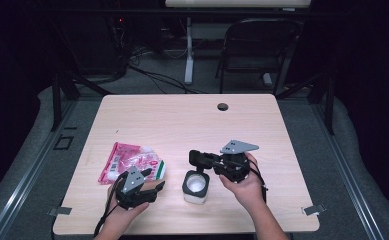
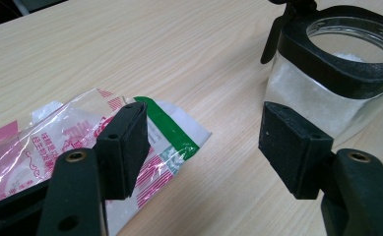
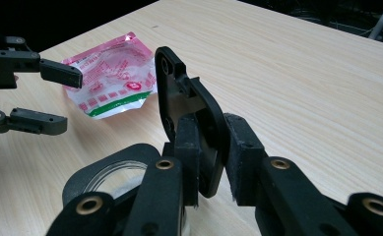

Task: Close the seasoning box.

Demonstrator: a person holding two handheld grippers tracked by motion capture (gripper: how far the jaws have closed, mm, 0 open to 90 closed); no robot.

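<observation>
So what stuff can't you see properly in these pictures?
- The writing on the pink bag: too small and crinkled to read in the left gripper view; the left gripper covers a corner.
- The jar: mostly behind the right gripper in the right gripper view, cut off at the bottom edge.
- The black lid: its lower part sits between the jaws.
- What the white stuff in the jar is: cannot tell.

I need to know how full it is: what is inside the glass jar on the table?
The jar stands open, its black lid pinched in the right tongs. White powder or grains lie inside. The black collar hides part of the fill line.
</observation>
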